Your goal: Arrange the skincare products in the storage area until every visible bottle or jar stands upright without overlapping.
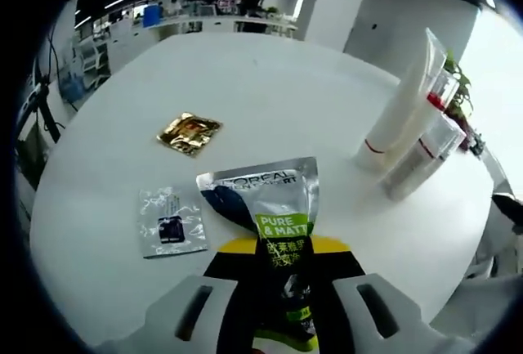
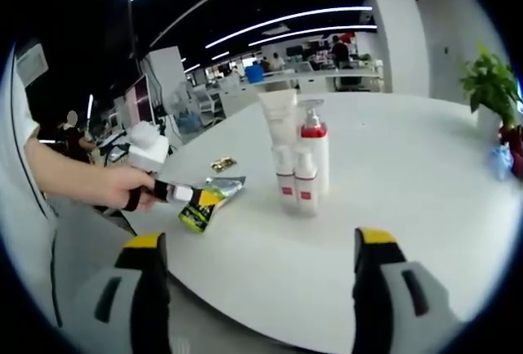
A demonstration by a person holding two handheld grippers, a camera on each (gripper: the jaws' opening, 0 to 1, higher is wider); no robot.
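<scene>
1. The silver tube bears "L'OREAL" along its crimped end.
2. Its green label reads "PURE & MATT".
3. Chinese characters stand below that label, too small to read with certainty.

An open-plan office: long ceiling light strips, far rows of desks, a round white table, a potted plant
</scene>
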